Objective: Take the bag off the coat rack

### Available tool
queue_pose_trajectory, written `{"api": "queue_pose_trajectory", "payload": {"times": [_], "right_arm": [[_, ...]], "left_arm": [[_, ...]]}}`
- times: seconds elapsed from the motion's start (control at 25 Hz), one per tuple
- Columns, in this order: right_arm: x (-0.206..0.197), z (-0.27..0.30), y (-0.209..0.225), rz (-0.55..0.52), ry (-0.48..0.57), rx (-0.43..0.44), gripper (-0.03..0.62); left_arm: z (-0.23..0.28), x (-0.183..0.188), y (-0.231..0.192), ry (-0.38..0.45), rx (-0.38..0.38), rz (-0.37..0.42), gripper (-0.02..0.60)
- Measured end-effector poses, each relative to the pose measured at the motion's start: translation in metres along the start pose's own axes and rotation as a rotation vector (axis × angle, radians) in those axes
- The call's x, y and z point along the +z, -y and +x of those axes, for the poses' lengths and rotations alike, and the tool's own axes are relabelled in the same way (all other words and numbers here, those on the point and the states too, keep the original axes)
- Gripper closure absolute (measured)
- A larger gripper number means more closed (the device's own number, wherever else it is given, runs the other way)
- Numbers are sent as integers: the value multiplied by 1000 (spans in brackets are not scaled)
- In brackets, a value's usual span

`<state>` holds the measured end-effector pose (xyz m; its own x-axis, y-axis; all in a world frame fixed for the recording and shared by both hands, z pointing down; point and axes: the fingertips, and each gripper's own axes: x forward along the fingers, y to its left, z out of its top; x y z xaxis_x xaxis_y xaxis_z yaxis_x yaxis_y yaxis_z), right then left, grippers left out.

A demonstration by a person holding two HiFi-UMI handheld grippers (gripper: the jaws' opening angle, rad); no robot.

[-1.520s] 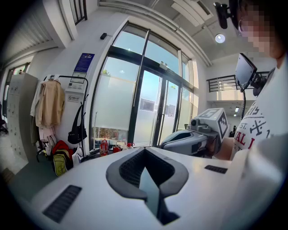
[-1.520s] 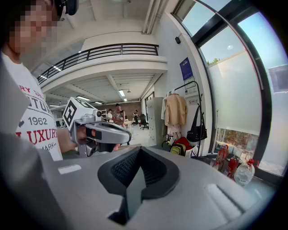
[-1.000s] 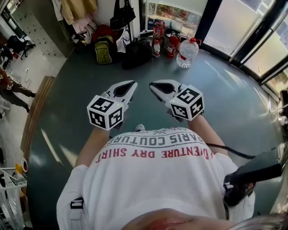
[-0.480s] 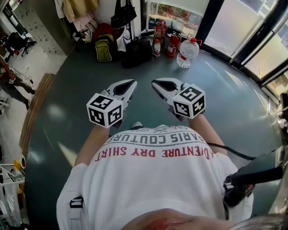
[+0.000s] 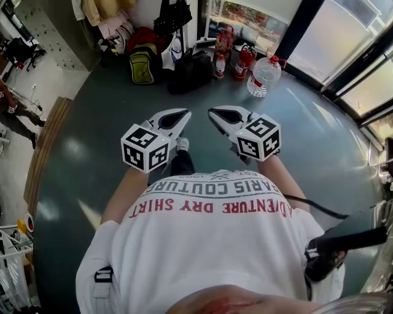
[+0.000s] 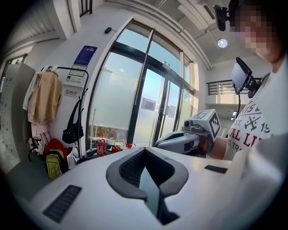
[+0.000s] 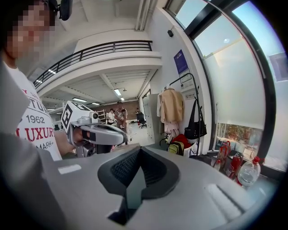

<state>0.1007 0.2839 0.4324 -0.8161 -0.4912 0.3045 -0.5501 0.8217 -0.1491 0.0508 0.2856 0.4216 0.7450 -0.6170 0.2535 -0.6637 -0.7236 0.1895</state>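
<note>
A black handbag (image 5: pixel 172 15) hangs by its straps on a black coat rack (image 6: pixel 83 90) at the far wall, beside a beige coat (image 6: pixel 45 96). The left gripper view shows the handbag (image 6: pixel 73 130) at the left, and the right gripper view shows the handbag (image 7: pixel 195 128) at the right. My left gripper (image 5: pixel 183 114) and right gripper (image 5: pixel 212 113) are held side by side at chest height, well short of the rack. Both are shut with nothing between their jaws. Each gripper view also shows the other one: the right gripper (image 6: pixel 189 137) and the left gripper (image 7: pixel 96 132).
Under the rack lie a yellow-green backpack (image 5: pixel 142 64), a red bag (image 5: pixel 144 38) and a black bag (image 5: pixel 190 70). Red fire extinguishers (image 5: pixel 242 61) and a large water bottle (image 5: pixel 263 73) stand by the glass doors (image 6: pixel 148 99). People stand at the far left (image 5: pixel 12 110).
The person has stepped toward the rack: the bags and bottle sit slightly lower in the head view and a leg and shoe now show between the grippers. Both grippers stay shut.
</note>
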Motion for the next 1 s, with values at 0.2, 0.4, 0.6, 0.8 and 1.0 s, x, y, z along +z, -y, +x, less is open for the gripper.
{"api": "queue_pose_trajectory", "payload": {"times": [0.2, 0.4, 0.6, 0.8, 1.0], "right_arm": [[35, 95, 96, 33, -9, -19, 594], [83, 207, 212, 75, -49, -94, 594], [151, 277, 291, 73, 7, -141, 594], [175, 309, 333, 81, 28, -159, 594], [189, 340, 369, 73, 23, -138, 594]], "left_arm": [[61, 31, -122, -11, -12, -15, 580], [124, 80, -260, -52, -89, -16, 580], [169, 139, -365, -38, -103, -1, 580], [194, 165, -422, -22, -93, -2, 580], [224, 173, -457, -23, -103, -19, 579]]}}
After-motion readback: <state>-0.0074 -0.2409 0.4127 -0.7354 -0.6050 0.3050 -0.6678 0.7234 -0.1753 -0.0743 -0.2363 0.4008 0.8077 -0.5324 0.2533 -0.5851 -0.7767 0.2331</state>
